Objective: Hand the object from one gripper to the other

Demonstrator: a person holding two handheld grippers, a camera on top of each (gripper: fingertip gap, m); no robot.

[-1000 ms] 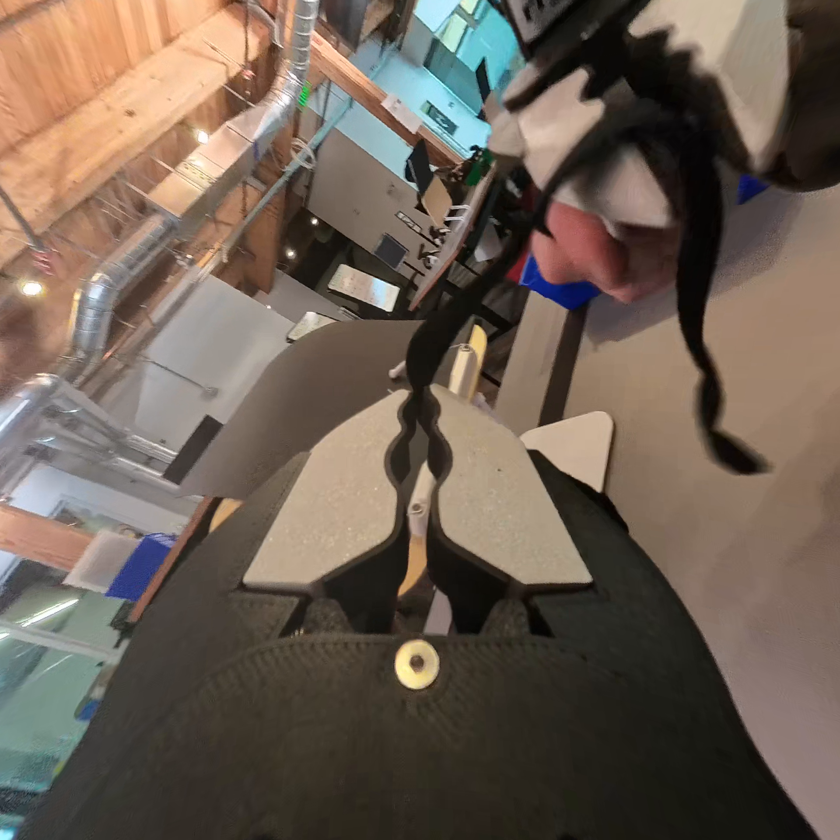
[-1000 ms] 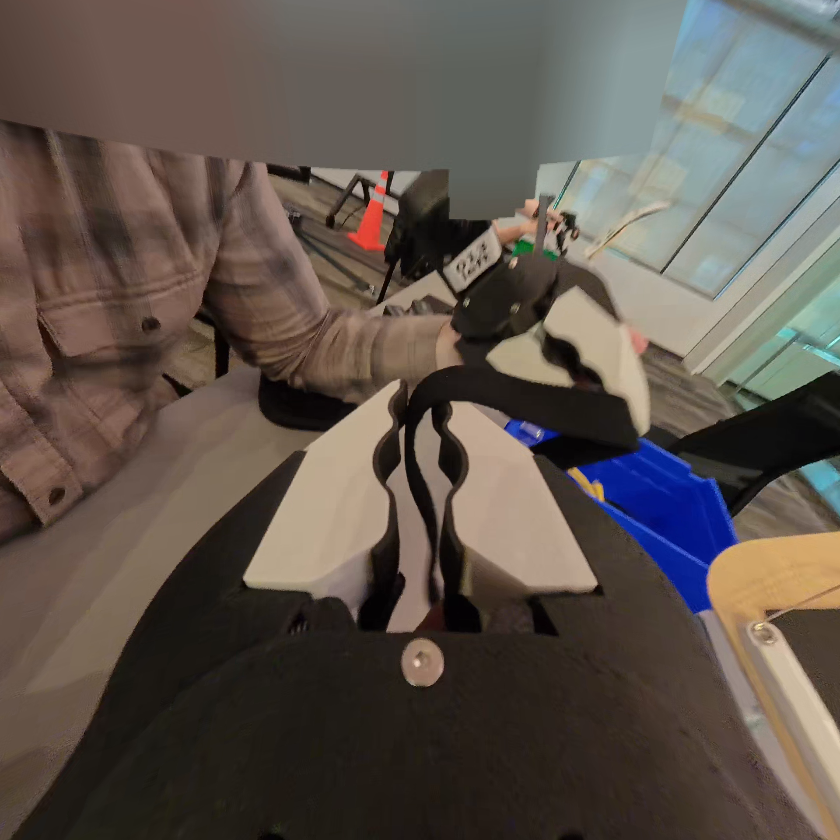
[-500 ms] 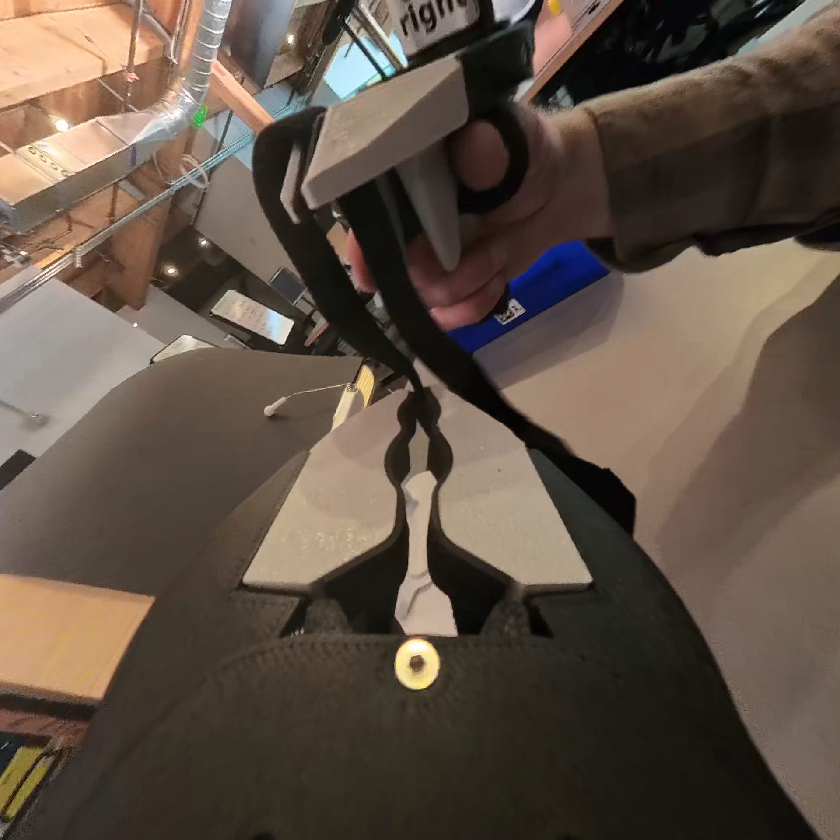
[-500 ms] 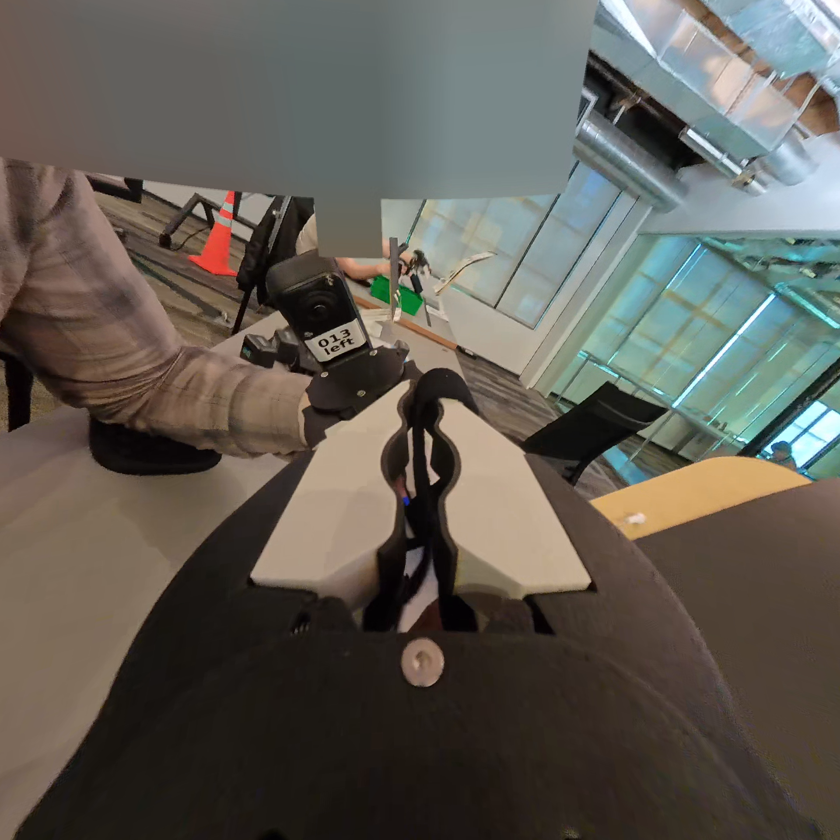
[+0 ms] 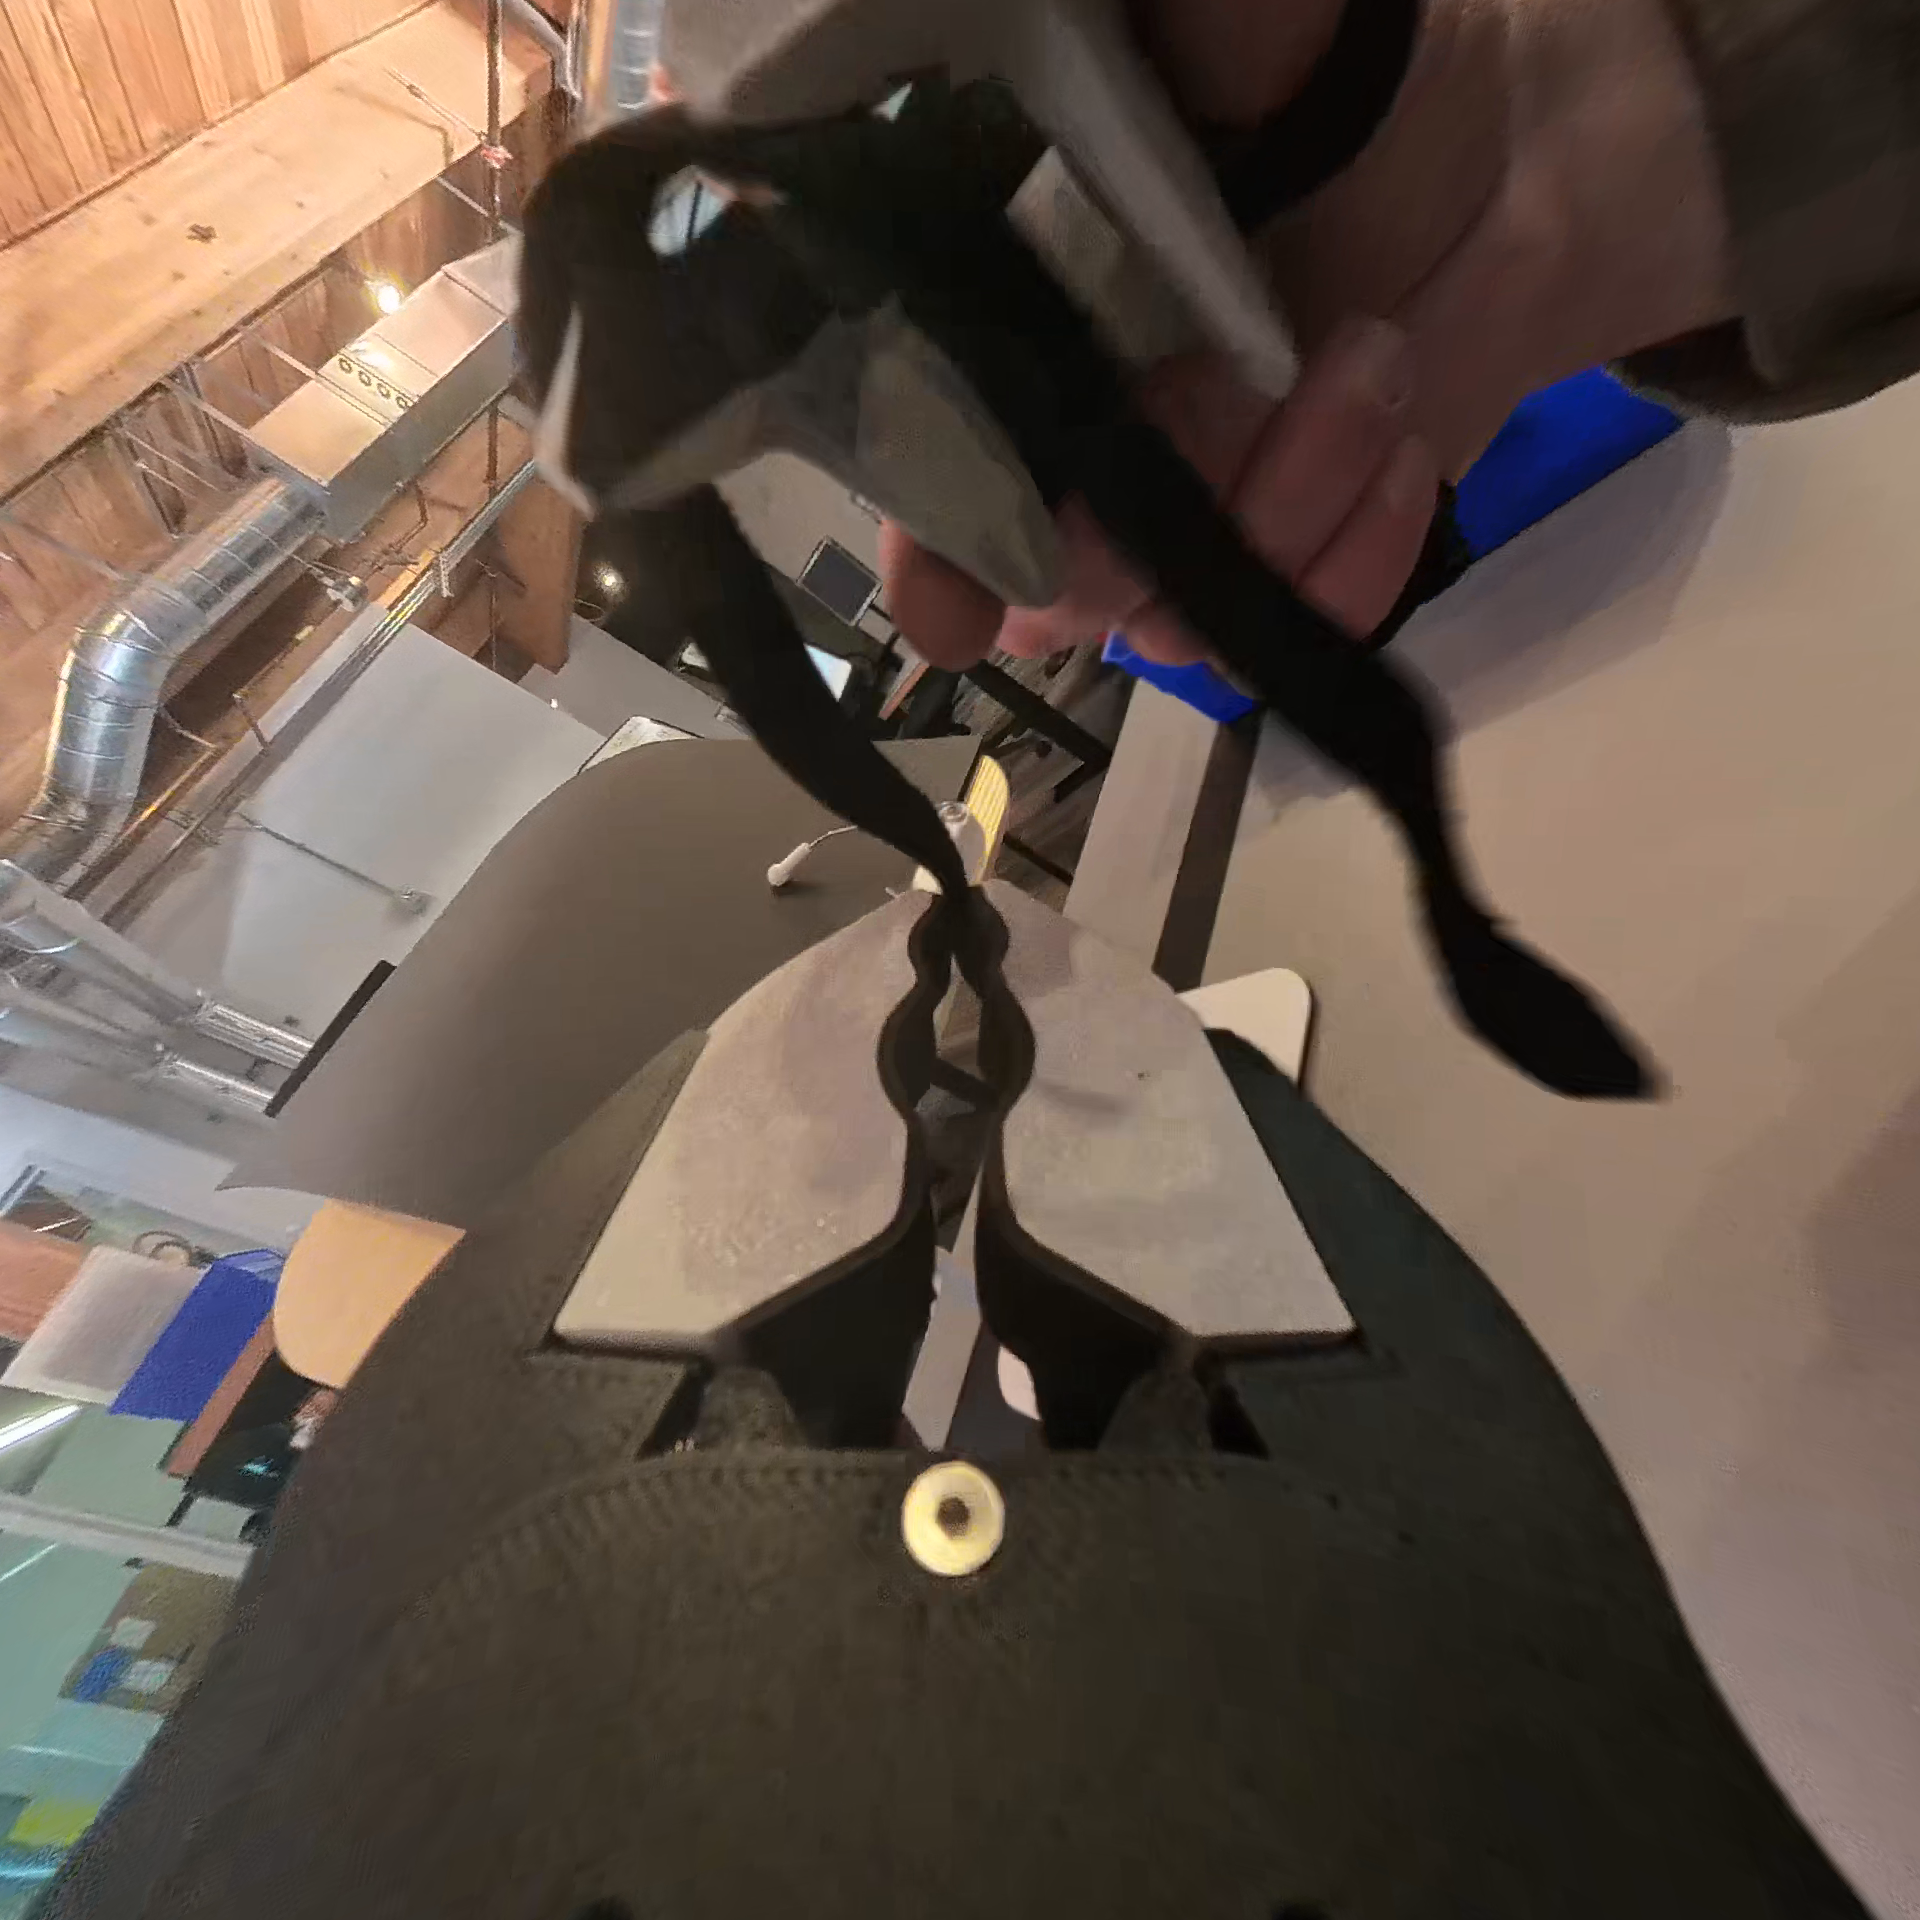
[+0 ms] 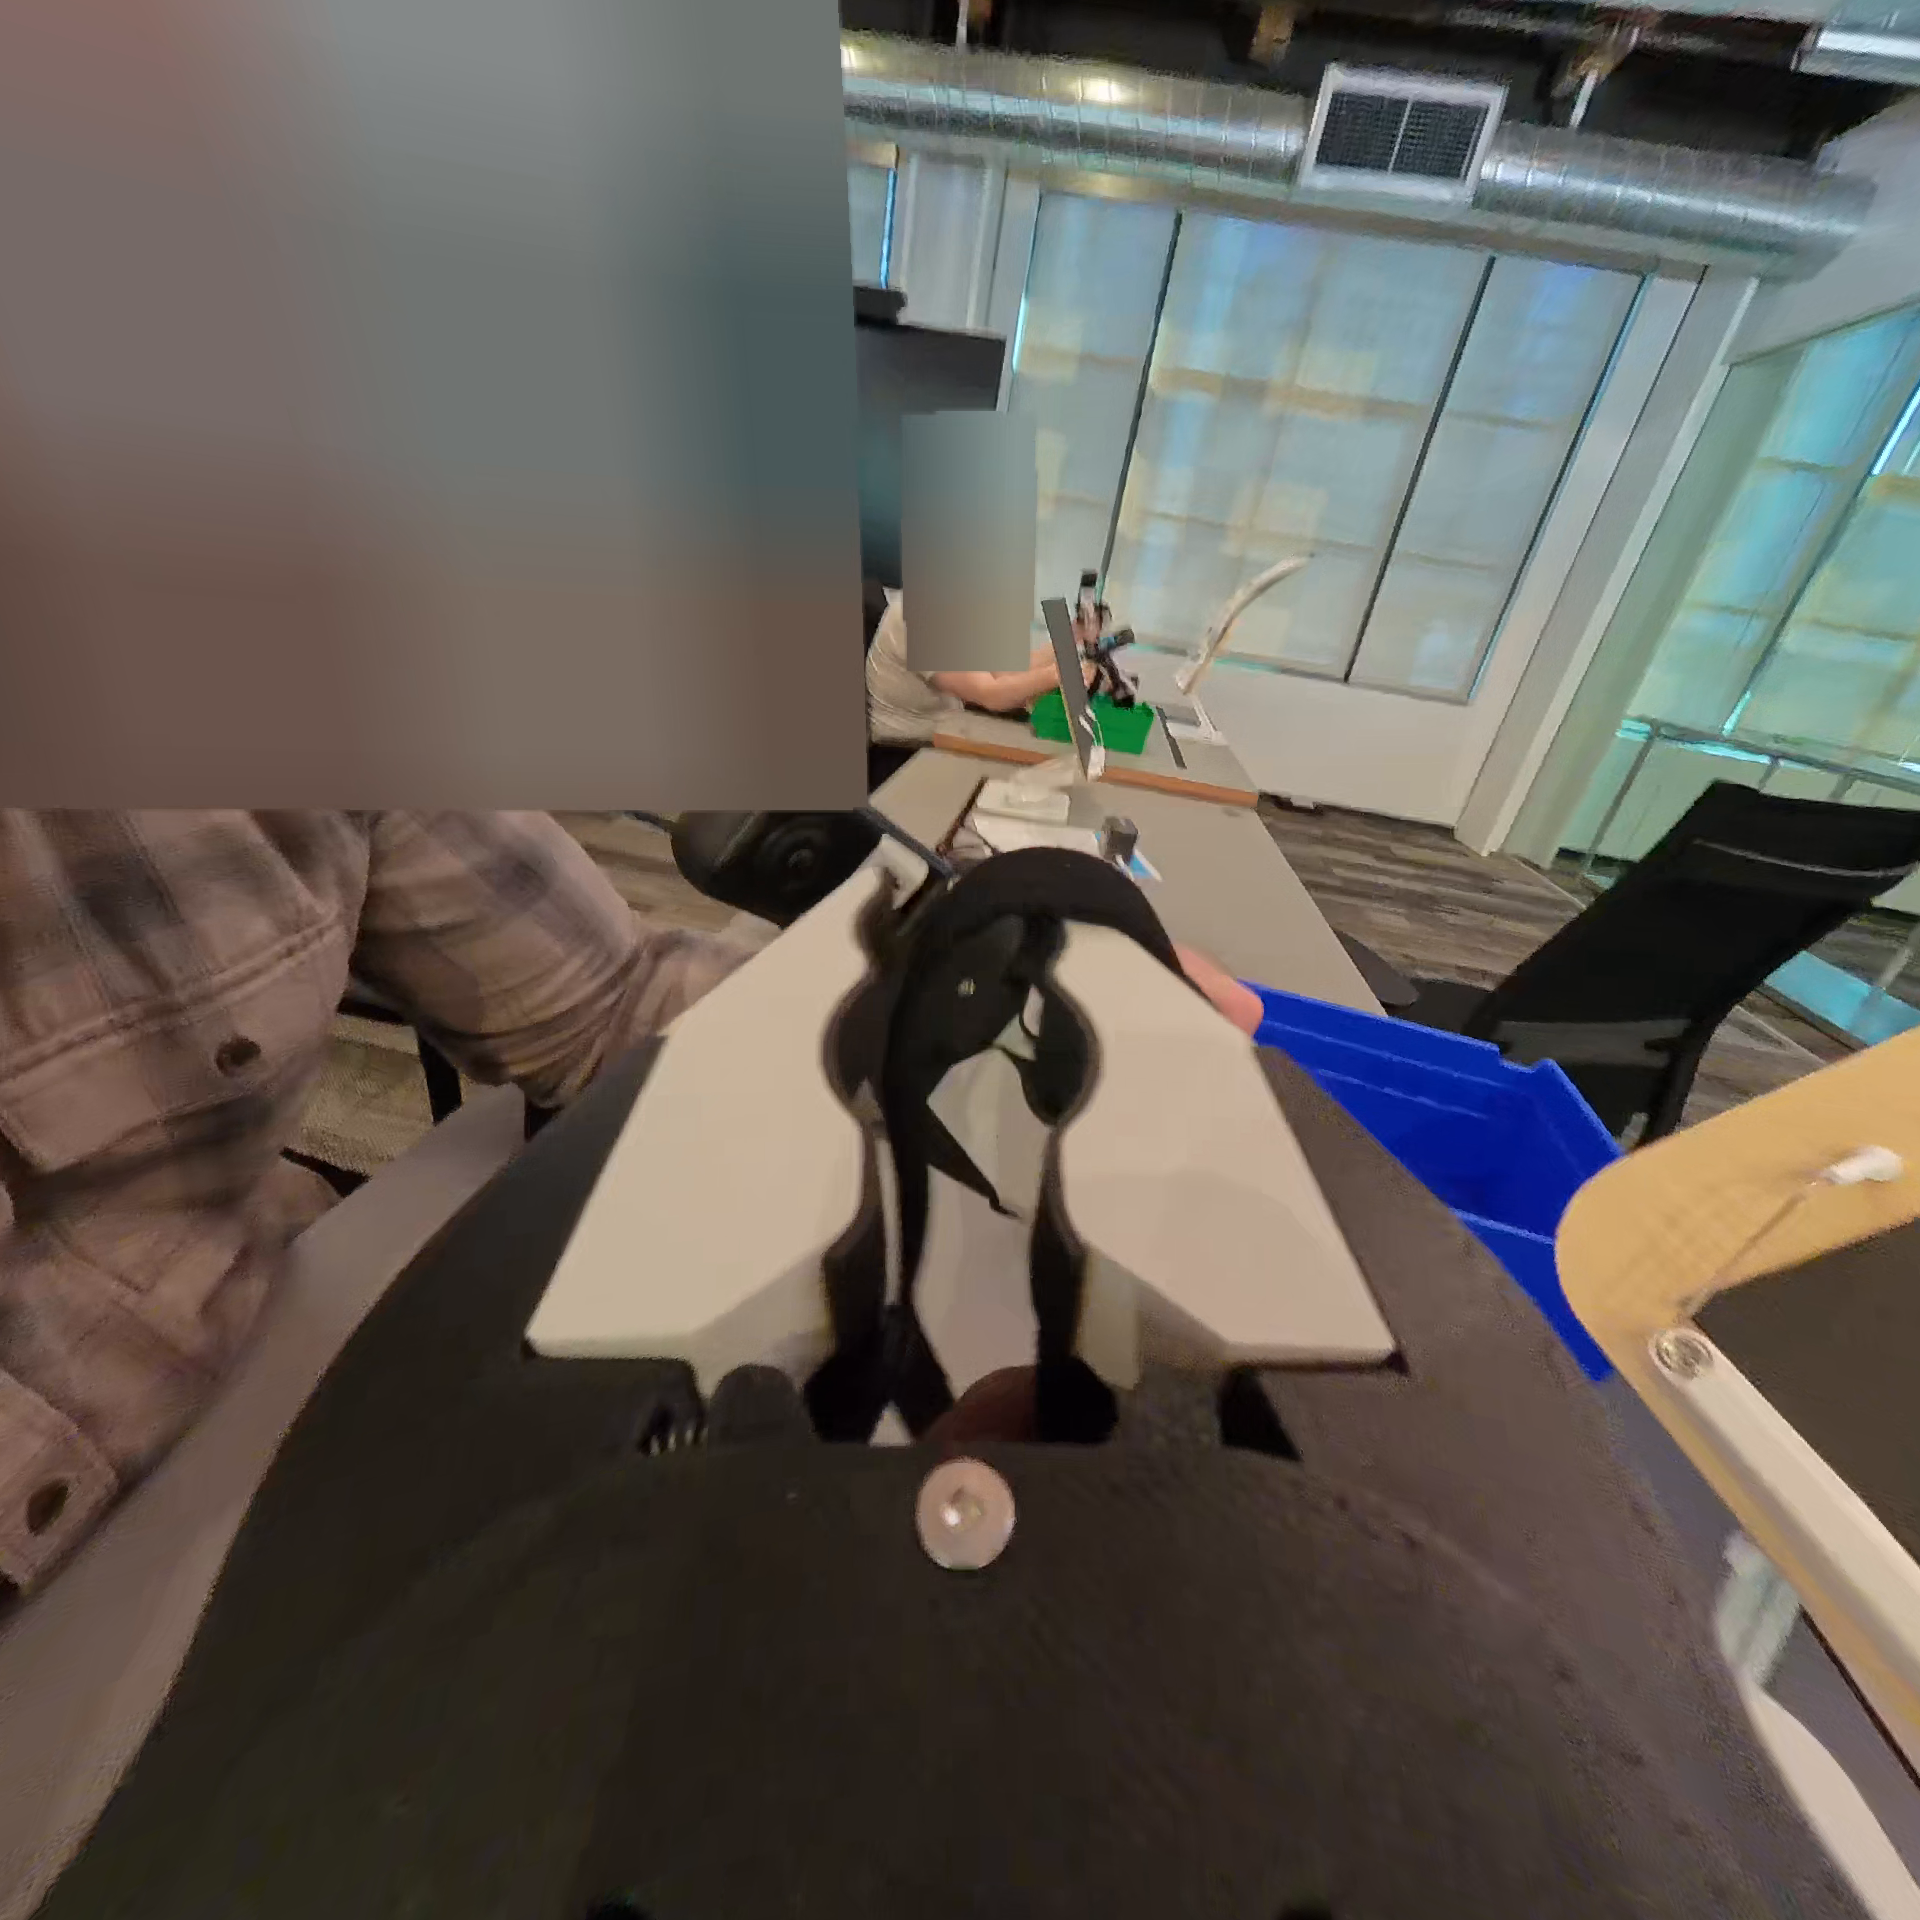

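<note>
black flat fabric strap (image 5: 831, 748) runs between both tools: left hand-held gripper (image 5: 956, 914) pinches one end, right hand-held gripper (image 6: 961, 935) clamps its loop.

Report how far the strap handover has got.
Done: both grippers have hold of the black strap. The left hand-held gripper pinches one end at its tips; the right hand-held gripper is closed with the strap looped over its tips and running down between its fingers. In hand: the shared grip, with one loose end dangling over the grey table. Left: one gripper must let go; neither has yet.
</note>
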